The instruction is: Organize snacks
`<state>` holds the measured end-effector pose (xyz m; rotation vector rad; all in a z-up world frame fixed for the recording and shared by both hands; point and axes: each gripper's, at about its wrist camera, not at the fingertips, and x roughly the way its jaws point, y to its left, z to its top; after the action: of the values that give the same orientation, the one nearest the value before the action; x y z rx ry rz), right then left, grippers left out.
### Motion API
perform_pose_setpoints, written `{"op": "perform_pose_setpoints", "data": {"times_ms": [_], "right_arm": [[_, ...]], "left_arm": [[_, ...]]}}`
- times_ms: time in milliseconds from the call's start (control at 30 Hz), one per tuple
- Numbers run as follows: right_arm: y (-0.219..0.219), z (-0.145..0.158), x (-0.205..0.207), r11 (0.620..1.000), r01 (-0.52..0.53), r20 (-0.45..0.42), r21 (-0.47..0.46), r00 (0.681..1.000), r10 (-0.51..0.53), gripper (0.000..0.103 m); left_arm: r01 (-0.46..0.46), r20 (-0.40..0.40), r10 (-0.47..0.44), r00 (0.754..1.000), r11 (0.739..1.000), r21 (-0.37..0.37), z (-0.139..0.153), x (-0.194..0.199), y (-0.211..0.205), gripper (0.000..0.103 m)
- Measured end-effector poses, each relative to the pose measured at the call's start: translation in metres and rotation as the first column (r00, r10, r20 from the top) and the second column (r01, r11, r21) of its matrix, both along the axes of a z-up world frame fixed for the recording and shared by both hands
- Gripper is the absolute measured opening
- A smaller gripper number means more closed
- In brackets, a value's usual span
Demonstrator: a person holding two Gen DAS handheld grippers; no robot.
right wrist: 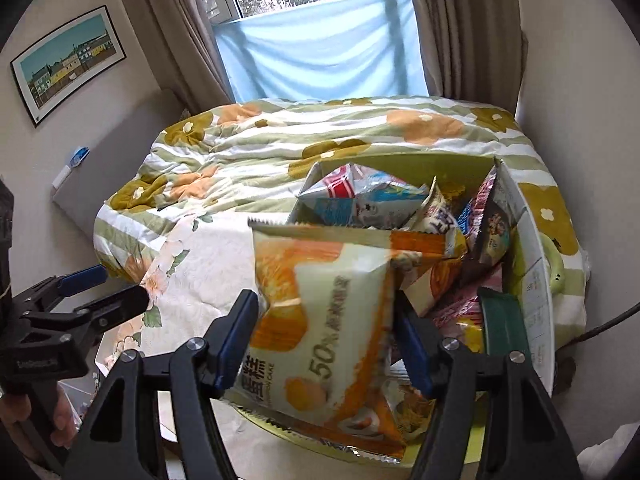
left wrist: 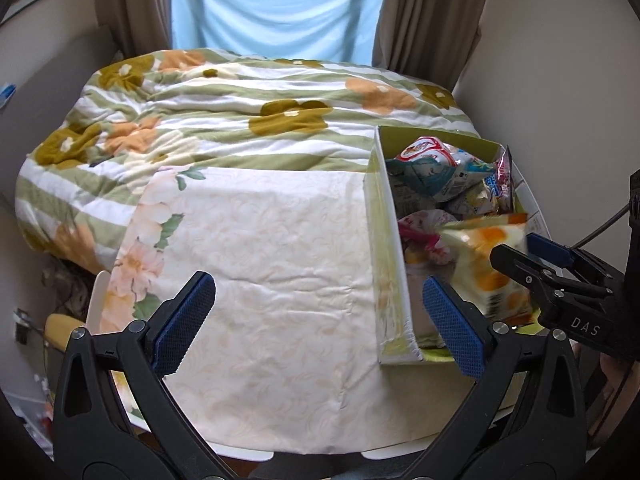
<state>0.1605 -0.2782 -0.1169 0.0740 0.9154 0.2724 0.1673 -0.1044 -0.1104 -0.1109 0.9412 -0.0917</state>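
A yellow-green cardboard box [left wrist: 386, 220] stands on the cream cloth at the right and holds several snack packs [left wrist: 436, 164]. An orange-and-white cake pack [right wrist: 328, 300] hangs blurred over the near end of the box [right wrist: 532, 280], between the fingers of my right gripper [right wrist: 326, 300]. The pads stand just off the pack's sides, so that gripper is open. The left wrist view shows the right gripper [left wrist: 516, 246] coming in from the right beside that pack [left wrist: 488, 268]. My left gripper [left wrist: 318, 284] is open wide and empty over the cloth, left of the box's near corner.
A flowered green-striped quilt [left wrist: 240, 112] covers the bed behind the cream cloth [left wrist: 260, 260]. Brown curtains [right wrist: 460, 40] and a blue sheet [right wrist: 320, 48] frame the window. My left gripper [right wrist: 120, 284], held by a hand [right wrist: 60, 420], is at the lower left of the right wrist view.
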Motion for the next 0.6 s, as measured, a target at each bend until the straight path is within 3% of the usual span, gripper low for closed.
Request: {"op": "perform_pose_setpoints", "data": {"times_ms": [67, 300, 600], "right_arm": [[0.000, -0.004, -0.008, 1.000, 0.019, 0.011, -0.009, 1.000, -0.019, 0.103], [0.003, 0.007, -0.044, 0.995, 0.093, 0.064, -0.026, 0.994, -0.091, 0.103], [0.025, 0.067, -0.101, 0.988, 0.143, 0.200, -0.063, 0.971, -0.128, 0.103]], "left_arm": [[-0.012, -0.003, 0.012, 1.000, 1.000, 0.015, -0.003, -0.010, 0.010, 0.103], [0.006, 0.013, -0.006, 1.000, 0.999, 0.032, -0.003, -0.037, 0.027, 0.103], [0.007, 0.186, -0.023, 0.982, 0.996, 0.086, 0.057, -0.086, 0.031, 0.103]]}}
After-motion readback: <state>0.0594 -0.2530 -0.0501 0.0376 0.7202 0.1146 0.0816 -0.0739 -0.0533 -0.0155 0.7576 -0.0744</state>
